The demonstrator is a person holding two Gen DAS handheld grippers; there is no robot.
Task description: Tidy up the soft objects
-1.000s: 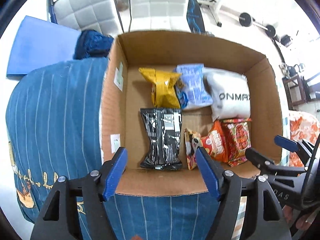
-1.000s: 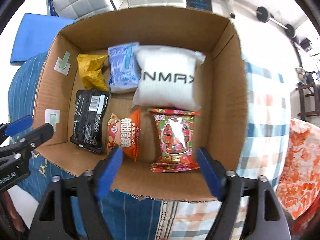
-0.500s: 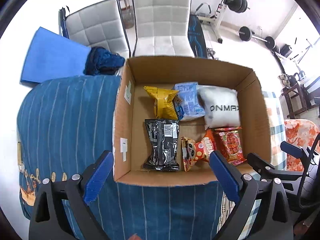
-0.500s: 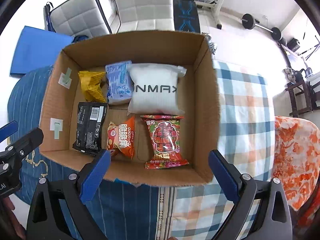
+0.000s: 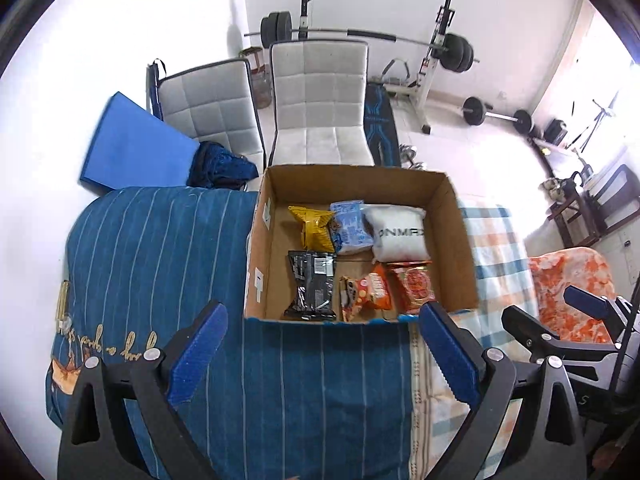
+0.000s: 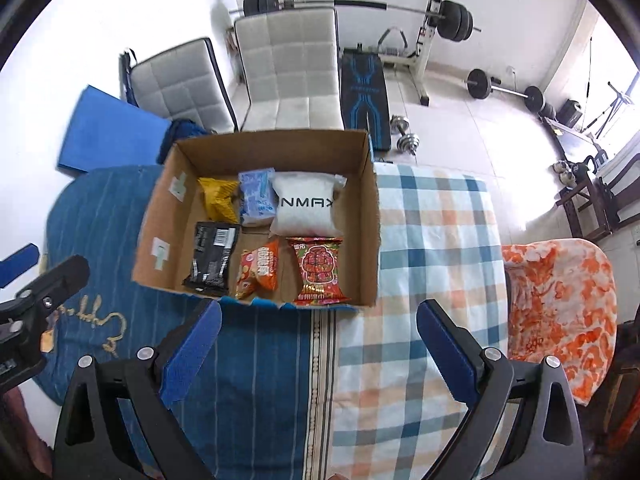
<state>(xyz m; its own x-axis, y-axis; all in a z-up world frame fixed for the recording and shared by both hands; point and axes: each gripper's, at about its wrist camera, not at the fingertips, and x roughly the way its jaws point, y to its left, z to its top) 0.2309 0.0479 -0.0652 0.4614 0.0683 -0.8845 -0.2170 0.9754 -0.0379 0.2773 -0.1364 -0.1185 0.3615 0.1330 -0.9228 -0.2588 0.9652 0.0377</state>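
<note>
An open cardboard box [image 5: 460,240] [image 6: 370,216] stands on the bed. Inside lie a yellow packet [image 5: 312,226] [image 6: 218,200], a light blue packet [image 5: 350,226] [image 6: 256,196], a white pillow pack marked NMAX [image 5: 398,232] [image 6: 306,204], a black packet [image 5: 312,284] [image 6: 210,258], an orange snack bag [image 5: 364,292] [image 6: 260,272] and a red snack bag [image 5: 414,284] [image 6: 320,272]. My left gripper [image 5: 324,356] is open and empty, held back above the blue striped cover. My right gripper [image 6: 320,352] is open and empty, to the box's near right.
A blue striped cover [image 5: 152,248] and a checked blanket [image 6: 432,248] lie on the bed. An orange patterned cloth [image 6: 560,292] lies at the right. Two grey chairs [image 5: 316,112], a blue mat [image 5: 128,148] and a weight bench [image 6: 364,80] stand beyond.
Both grippers have pulled back and up from the box, so it looks smaller and farther. Their jaws have opened wider. The packets in the box have not moved.
</note>
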